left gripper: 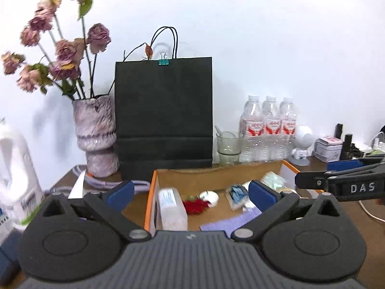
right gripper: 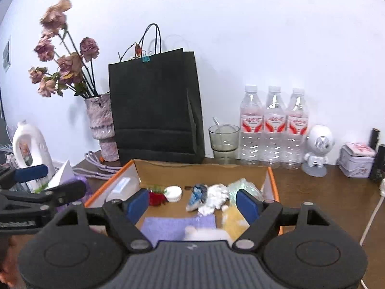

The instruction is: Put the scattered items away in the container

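Observation:
An orange-edged cardboard box (left gripper: 149,202) (right gripper: 273,180) stands open on the brown table. Inside it lie a white plastic bottle (left gripper: 172,207) (right gripper: 120,187), a red flower piece (left gripper: 196,204) (right gripper: 156,197), a round white jar (left gripper: 209,196) (right gripper: 173,192), a blue packet (left gripper: 237,191) (right gripper: 197,196), crumpled white tissue (right gripper: 216,198) and a purple cloth (left gripper: 228,221) (right gripper: 178,226). My left gripper (left gripper: 191,192) (right gripper: 51,179) is open over the box's near left side with nothing held. My right gripper (right gripper: 192,203) (left gripper: 322,173) is open above the box's near edge, also holding nothing.
Along the wall stand a vase of dried roses (left gripper: 96,134), a black paper bag (right gripper: 154,110), a glass cup (right gripper: 223,137), three water bottles (right gripper: 273,125), a white robot figure (right gripper: 317,149) and a tin (right gripper: 357,160). A white detergent bottle (left gripper: 14,175) is at the left.

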